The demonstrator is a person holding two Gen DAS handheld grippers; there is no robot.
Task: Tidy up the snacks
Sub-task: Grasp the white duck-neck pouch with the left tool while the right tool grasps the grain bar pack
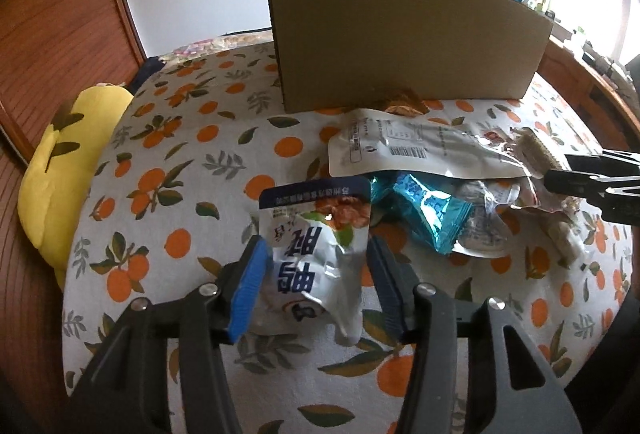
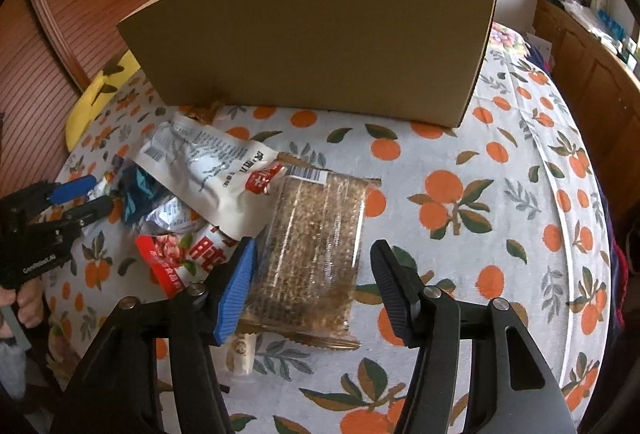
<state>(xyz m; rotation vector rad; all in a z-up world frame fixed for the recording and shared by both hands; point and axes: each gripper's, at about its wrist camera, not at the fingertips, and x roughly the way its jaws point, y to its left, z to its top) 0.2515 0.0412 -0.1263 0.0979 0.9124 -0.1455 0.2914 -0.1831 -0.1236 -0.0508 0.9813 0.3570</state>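
The left gripper is clamped on a crinkly blue-and-silver snack pouch: light and slippery, so best held mid-body. The right gripper stands apart around a stiff clear-wrapped grain bar pack on the bed; it looks brittle. Beyond lie a soft white bag, then the cardboard box.

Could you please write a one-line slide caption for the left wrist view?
Left gripper straddles a blue-and-silver snack pouch on the orange-print cloth, cardboard box behind.
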